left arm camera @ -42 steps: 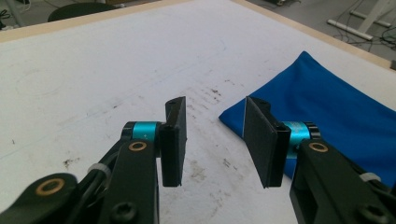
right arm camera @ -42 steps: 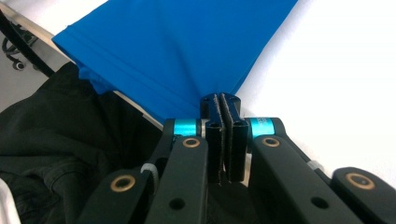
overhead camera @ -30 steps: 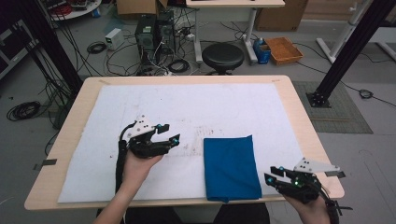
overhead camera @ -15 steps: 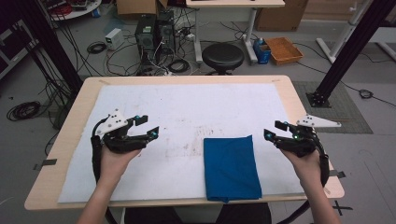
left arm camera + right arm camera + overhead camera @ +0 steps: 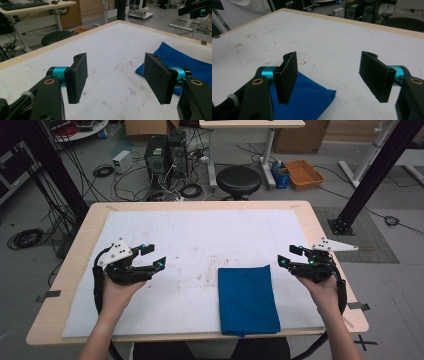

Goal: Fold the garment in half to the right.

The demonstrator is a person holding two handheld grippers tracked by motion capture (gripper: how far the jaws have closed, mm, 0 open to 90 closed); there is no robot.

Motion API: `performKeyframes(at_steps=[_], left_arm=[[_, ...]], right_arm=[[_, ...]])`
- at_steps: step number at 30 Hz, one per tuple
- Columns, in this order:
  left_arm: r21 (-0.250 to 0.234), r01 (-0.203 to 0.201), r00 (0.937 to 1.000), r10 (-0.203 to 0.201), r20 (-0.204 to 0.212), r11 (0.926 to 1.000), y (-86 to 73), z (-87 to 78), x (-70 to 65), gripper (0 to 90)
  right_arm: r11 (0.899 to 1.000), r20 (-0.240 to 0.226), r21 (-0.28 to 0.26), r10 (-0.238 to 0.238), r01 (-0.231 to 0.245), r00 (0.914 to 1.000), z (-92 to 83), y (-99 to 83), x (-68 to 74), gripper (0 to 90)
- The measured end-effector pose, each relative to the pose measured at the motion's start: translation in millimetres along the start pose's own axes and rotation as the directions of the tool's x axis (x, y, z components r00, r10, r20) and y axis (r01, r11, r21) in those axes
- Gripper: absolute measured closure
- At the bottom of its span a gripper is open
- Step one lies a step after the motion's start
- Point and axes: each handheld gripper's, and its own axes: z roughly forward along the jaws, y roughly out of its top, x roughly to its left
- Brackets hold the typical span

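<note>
The blue cloth [image 5: 248, 299] lies flat in the lower middle of the high view, folded into a neat upright rectangle whose near edge reaches the front edge of the white mat [image 5: 200, 240]. Its sides look straight and its layers lie on each other without loose corners, so I judge the folding to be done, or very nearly so; at most a last smoothing or moving the cloth aside would remain. In the left gripper view its far corner shows at the right [image 5: 175, 56], and in the right gripper view a folded corner lies at the lower left [image 5: 312, 98].

Neither gripper touches it. The right gripper [image 5: 290, 256] hangs at the right of the high view, beside the cloth's upper right corner but apart from it; its jaws have just been opening and now stand spread wide with nothing between them. The left gripper [image 5: 152, 256] hovers at the left of the frame, well apart from the cloth, jaws likewise spread and empty, as its own view confirms with bare mat between them.

The mat covers most of the wooden bench [image 5: 90, 220] and carries some brownish smudges near its middle [image 5: 220, 262]. No container stands on the bench. Beyond it, at the top of the frame, a shallow orange tray [image 5: 303, 172] sits on the floor beside a round black stool [image 5: 239, 179]; what it holds, if anything, I cannot tell.
</note>
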Motion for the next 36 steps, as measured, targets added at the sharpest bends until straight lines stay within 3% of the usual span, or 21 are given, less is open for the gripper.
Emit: performKeyframes(at_steps=[36], left_arm=[[0.021,0.001,0.9998,-0.002,0.021,0.9998,-6.0,3.9,-1.6,36.6]], right_arm=[[1.0,-0.014,0.025,0.003,-0.002,0.9999,5.1,-1.8,-1.4,30.6]])
